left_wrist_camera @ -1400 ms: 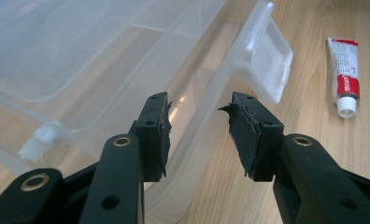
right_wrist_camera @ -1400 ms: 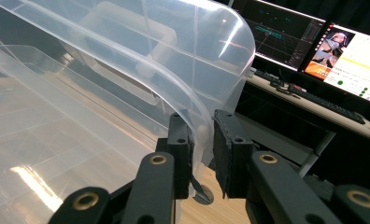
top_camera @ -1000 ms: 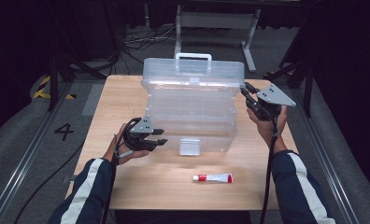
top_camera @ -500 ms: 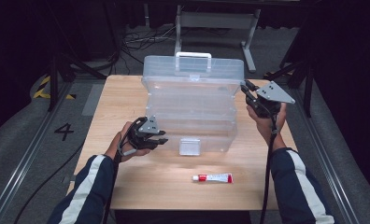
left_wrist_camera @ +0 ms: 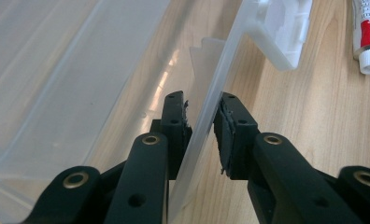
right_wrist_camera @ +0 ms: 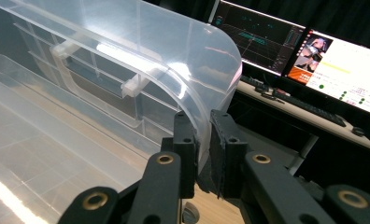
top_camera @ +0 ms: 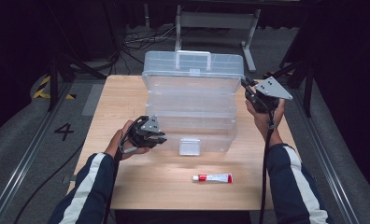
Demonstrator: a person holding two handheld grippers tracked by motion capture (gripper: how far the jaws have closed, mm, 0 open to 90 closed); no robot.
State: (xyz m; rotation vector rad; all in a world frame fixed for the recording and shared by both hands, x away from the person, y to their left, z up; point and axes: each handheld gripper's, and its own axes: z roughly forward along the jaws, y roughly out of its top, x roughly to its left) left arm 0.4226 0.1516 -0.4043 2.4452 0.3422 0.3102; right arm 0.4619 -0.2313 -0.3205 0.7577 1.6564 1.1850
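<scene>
Clear plastic storage box [top_camera: 192, 109] sat mid-table, lid [top_camera: 194, 64] swung up and tilted back, its handle at the top. Base latch [top_camera: 189, 146] faced the person, undone.

Right gripper [top_camera: 246, 88] pinched the lid's right corner edge; in the right gripper view the rounded lid rim [right_wrist_camera: 211, 79] ran between the jaws, both pads pressed on it, narrow gap. So closed on the lid.

Left gripper [top_camera: 160, 136] was at the base's front-left wall. In the left gripper view the thin front wall [left_wrist_camera: 206, 116] passed between the jaws. Left pad looked in contact, right pad appeared a hair off; hard to call through clear plastic, probably a light clamp holding the base down.

Toothpaste tube [top_camera: 213, 178] lay on the wooden table [top_camera: 127, 93] in front of the box, well apart from both grippers, near the table's front edge.

Risks from here:
- Lid grip was on a curved, slick rim at one corner only. Slip there and the lid drops shut or snaps further back.
- One-sided pull on the lid could twist the hinge.
- If the left clamp on the thin wall is loose, the light box slides or tips backward as the lid goes over.
- Wall flex under the clamp could let it pop free.
</scene>
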